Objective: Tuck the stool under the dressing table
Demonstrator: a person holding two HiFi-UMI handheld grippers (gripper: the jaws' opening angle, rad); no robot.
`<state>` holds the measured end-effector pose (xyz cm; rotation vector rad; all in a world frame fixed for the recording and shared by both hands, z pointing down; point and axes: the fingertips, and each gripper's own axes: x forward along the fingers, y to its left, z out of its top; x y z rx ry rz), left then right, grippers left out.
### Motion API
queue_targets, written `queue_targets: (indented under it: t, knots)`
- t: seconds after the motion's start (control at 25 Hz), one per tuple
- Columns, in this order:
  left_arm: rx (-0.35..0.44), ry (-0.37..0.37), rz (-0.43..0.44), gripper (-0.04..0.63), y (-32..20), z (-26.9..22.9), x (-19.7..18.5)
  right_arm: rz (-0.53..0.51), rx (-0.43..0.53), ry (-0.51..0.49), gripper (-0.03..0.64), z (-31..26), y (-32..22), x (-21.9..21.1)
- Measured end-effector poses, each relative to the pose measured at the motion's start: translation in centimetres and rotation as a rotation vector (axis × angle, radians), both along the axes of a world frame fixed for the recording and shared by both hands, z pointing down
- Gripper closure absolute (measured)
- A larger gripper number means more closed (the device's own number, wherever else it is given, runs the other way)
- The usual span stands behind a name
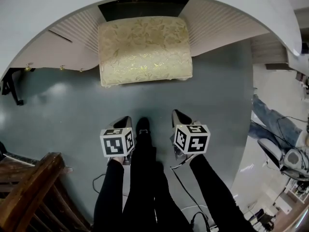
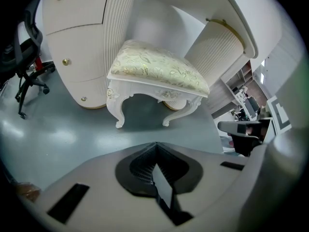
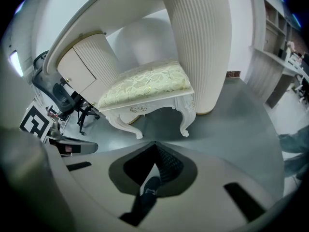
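Ahead, find stool (image 1: 145, 50) at twelve o'clock, long axis nine-to-three, equidistant from left gripper (image 1: 125, 121) and right gripper (image 1: 177, 114), both pressed together, empty.

The stool (image 1: 145, 50) has a cream-gold floral cushion and white carved curvy legs. It stands upright on the floor, partway into the white dressing table (image 1: 48, 13)'s knee gap, front half sticking out.

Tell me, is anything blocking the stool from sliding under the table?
Nothing visible does. The stool sits partly in the gap between the ribbed pedestals of the dressing table, and the space behind it looks open.
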<state>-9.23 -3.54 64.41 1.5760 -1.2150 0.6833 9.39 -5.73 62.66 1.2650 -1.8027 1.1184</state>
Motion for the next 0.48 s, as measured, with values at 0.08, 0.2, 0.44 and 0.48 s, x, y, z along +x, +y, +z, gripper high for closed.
queue_targets:
  t: [0.08,0.2,0.44,0.48]
  knots:
    - [0.003,0.0,-0.007,0.588,0.2,-0.4,-0.1,0.011,-0.001,-0.001,0.612,-0.4,0.3,0.0]
    - [0.003,0.0,-0.017,0.588,0.5,-0.7,-0.2,0.025,-0.001,0.0,0.612,-1.1,0.6,0.0]
    - [0.004,-0.01,-0.026,0.588,1.3,-1.3,-0.7,0.011,0.021,-0.018,0.612,-2.6,1.3,-0.8]
    - [0.004,-0.013,-0.025,0.588,1.4,-1.4,-0.8,0.005,0.025,-0.02,0.612,-2.8,1.4,-1.0]
